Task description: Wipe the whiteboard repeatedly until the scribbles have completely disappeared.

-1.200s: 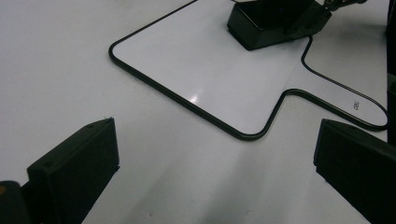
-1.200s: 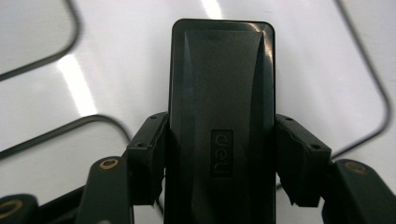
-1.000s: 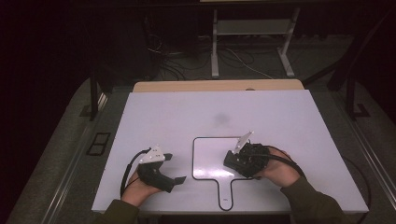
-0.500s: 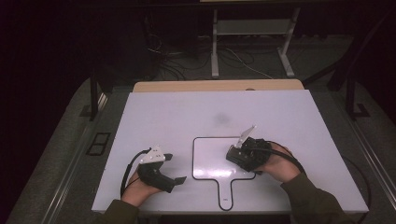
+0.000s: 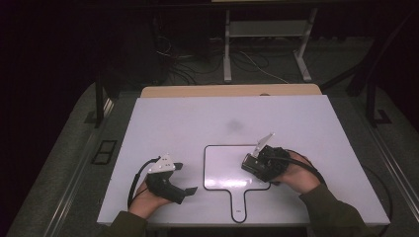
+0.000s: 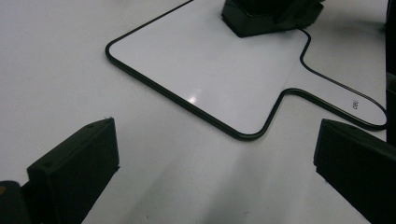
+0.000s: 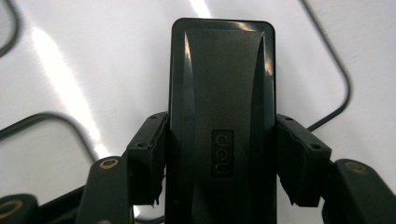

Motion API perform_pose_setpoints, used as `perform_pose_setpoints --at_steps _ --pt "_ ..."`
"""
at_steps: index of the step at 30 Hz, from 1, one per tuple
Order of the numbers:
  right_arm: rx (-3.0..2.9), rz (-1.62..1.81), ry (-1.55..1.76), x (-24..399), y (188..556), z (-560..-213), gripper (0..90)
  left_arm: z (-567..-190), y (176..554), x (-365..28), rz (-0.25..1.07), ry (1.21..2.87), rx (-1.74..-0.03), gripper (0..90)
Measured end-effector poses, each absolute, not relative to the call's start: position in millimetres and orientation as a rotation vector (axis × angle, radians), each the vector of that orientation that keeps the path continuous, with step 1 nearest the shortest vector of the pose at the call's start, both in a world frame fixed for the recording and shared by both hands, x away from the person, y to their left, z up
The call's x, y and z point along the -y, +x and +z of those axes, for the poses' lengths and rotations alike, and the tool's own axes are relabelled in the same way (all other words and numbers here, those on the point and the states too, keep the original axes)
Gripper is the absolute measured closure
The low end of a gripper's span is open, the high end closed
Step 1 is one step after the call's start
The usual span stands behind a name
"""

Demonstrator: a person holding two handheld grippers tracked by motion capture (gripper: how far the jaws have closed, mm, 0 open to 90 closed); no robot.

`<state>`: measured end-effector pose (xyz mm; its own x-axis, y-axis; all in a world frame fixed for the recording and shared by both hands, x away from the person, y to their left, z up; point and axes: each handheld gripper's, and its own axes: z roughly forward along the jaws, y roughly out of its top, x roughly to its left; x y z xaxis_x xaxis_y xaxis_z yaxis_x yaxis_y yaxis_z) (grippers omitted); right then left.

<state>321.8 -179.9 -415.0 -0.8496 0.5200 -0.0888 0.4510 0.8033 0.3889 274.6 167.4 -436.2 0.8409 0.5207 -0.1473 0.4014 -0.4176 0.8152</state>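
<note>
Where the glossy paddle-shaped whiteboard (image 7: 56,70) gleams, the right hand-held gripper (image 7: 219,163) clamps a smooth rectangular black eraser (image 7: 222,93).

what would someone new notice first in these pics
First, the paddle-shaped whiteboard with its black rim, lying near the front of the white table. Then the black eraser clamped in the right gripper over the board, while the left gripper rests open beside it.

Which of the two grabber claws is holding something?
The right gripper, clamped on the black eraser over the whiteboard. The left gripper is open and empty.
</note>
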Motion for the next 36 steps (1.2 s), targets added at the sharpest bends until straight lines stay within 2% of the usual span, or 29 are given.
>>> perform_pose_setpoints --at_steps 8,26,36 --pt "-2.834 0.527 0.726 177 304 -414 38.9 -436 274 -167 0.158 2.067 -0.670 0.0" --pt "-2.740 0.533 0.903 187 361 -417 38.8 -437 275 -166 0.155 2.068 -0.672 0.0" --pt "-2.746 0.639 0.954 195 366 -415 38.9 -437 275 -166 0.154 2.066 -0.671 0.0"
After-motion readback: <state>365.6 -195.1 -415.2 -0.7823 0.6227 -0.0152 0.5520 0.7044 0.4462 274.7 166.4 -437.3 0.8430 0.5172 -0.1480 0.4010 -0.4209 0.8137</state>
